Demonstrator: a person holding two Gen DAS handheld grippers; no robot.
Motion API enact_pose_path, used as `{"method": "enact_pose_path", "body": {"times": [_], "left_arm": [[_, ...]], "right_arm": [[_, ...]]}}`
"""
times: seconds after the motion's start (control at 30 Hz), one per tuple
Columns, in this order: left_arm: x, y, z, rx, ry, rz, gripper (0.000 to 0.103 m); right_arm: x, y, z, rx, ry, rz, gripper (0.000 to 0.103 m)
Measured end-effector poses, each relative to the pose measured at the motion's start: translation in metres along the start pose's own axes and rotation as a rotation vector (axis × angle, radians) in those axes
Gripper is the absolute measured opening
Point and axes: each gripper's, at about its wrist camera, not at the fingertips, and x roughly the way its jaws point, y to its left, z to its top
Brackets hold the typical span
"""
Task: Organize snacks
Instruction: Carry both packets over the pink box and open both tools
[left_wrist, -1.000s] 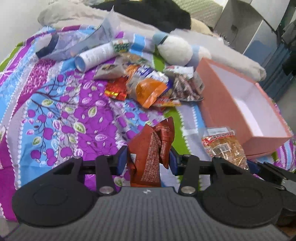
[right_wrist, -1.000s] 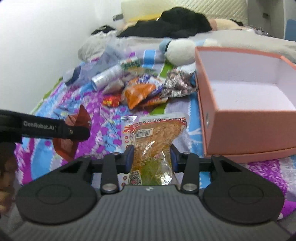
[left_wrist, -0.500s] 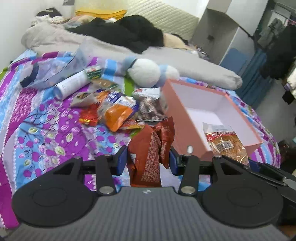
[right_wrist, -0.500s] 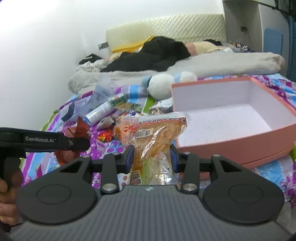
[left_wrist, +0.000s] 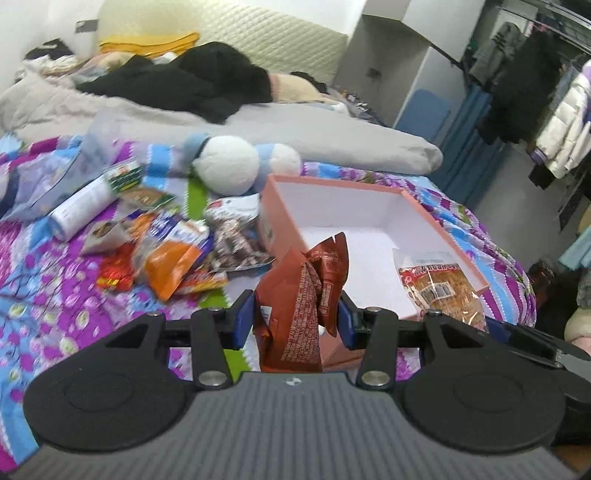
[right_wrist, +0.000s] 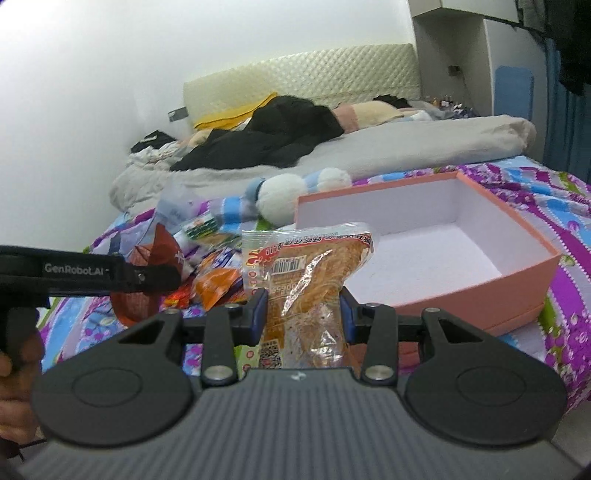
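Note:
My left gripper (left_wrist: 295, 319) is shut on a crumpled brown snack packet (left_wrist: 301, 295), held in the air before the near left corner of the pink box (left_wrist: 439, 236). A clear packet of golden fried snack (right_wrist: 306, 291) is clamped in my right gripper (right_wrist: 303, 314), lifted at the near left side of the same open, white-lined pink box (right_wrist: 517, 288). In the left wrist view that clear packet (left_wrist: 441, 291) shows at the right, over the box. In the right wrist view the left gripper (right_wrist: 168, 278) with its brown packet (right_wrist: 136, 306) shows at the left.
A heap of loose snack packets (left_wrist: 173, 254) and a white tube (left_wrist: 83, 208) lie on the flowered bedspread (left_wrist: 44, 295) left of the box. A white and blue plush toy (left_wrist: 232, 166) lies behind them. Grey duvet (left_wrist: 332, 136) and dark clothes (left_wrist: 184, 83) cover the far bed. A person's hand (right_wrist: 14, 373) holds the left gripper.
Both grippers have risen with their packets and come closer to the pink box. The views tilted up, so the headboard and room now show. Both grips are unchanged.

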Motion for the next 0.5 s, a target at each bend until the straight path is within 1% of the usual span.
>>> {"method": "enact_pose_path", "body": {"times": [0.2, 0.3, 0.43, 0.5], "left_arm": [[0.036, -0.025, 0.027, 0.038, -0.016, -0.042, 0.052], [0.057, -0.033, 0.037, 0.029, -0.007, -0.059, 0.052], [0.087, -0.037, 0.048, 0.006, 0.021, -0.073, 0.052], [0.099, -0.041, 0.054, 0.004, 0.024, -0.068, 0.052]], "right_arm": [[0.017, -0.026, 0.022, 0.023, -0.037, -0.046, 0.042], [0.031, -0.04, 0.035, 0.026, -0.046, -0.065, 0.042], [0.051, -0.054, 0.046, 0.036, -0.035, -0.077, 0.042], [0.062, -0.061, 0.05, 0.039, -0.028, -0.085, 0.042]]}}
